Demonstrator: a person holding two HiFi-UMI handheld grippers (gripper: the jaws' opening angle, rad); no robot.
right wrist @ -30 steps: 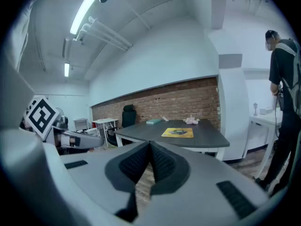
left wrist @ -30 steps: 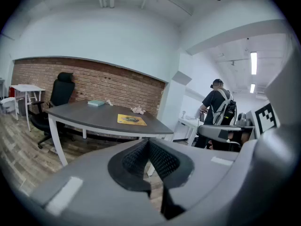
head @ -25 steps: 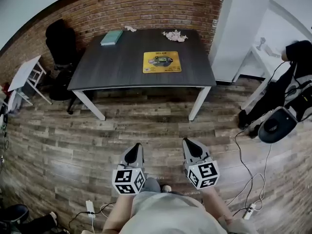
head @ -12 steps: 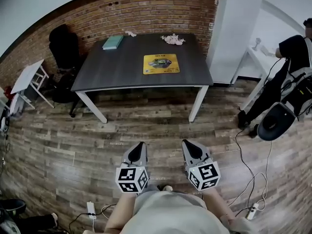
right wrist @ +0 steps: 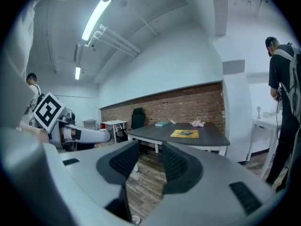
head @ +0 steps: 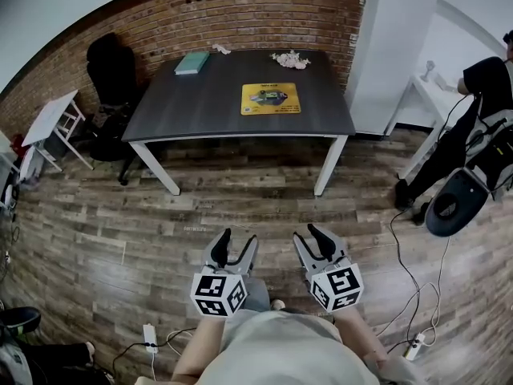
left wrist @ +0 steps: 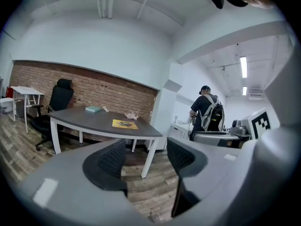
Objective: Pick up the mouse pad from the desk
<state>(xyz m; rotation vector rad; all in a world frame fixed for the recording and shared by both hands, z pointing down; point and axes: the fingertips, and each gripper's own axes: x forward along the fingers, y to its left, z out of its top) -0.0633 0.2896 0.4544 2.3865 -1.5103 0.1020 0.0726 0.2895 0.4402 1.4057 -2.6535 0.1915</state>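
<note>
The yellow mouse pad [head: 271, 99] lies flat on the dark desk [head: 200, 103], right of its middle, far ahead of both grippers. My left gripper [head: 239, 237] and right gripper [head: 307, 233] hang side by side over the wooden floor, close to my body and pointing at the desk. Both sets of jaws are opening, with nothing between them. In the left gripper view the mouse pad [left wrist: 124, 124] shows beyond the gripper [left wrist: 146, 157]. In the right gripper view the mouse pad [right wrist: 184, 133] lies past the gripper [right wrist: 149, 157].
A teal book [head: 192, 62] and crumpled paper [head: 288, 58] lie at the desk's far edge. A black office chair [head: 112, 62] and a small white table [head: 52, 119] stand at the left. A white cabinet [head: 385, 46] and a person [head: 489, 87] are at the right. Cables [head: 413, 347] run across the floor.
Both grippers' jaws were shut and now stand apart. The grippers have edged forward toward the desk. The mouse pad has not moved on the desk.
</note>
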